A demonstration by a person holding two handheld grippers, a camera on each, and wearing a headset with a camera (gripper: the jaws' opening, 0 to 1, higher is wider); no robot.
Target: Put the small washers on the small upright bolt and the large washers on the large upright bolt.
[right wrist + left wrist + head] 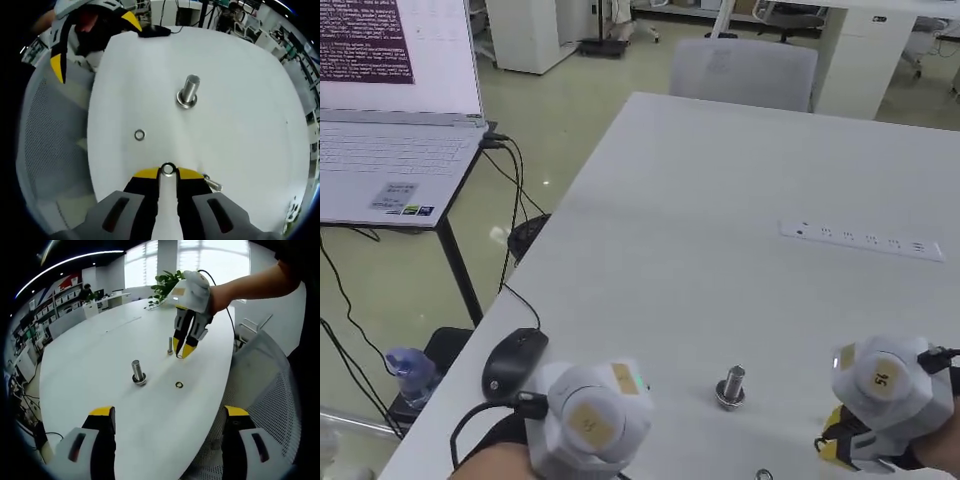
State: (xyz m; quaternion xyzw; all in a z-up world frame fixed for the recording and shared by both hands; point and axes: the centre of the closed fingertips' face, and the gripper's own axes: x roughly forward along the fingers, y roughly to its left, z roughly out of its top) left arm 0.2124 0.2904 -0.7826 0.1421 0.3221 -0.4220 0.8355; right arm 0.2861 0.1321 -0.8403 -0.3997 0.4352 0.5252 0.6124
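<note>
Head view: large bolt stands upright on the counter, near its close edge. Left gripper view: left hand-held gripper is released, jaws wide and empty; small bolt stands upright just beside the right hand-held gripper tips, and a loose washer lies flat on the counter. Right gripper view: right hand-held gripper is clenched on the held washer with the small bolt just beside its tips, so the right hand is nearer.

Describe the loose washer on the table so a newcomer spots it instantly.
On the white tabletop, find the large upright steel bolt. The loose silver washer lies flat between that bolt and the table edge by the grey mesh chair. Unlike the other washer, pinched in the right gripper, it lies free of both grippers.
</note>
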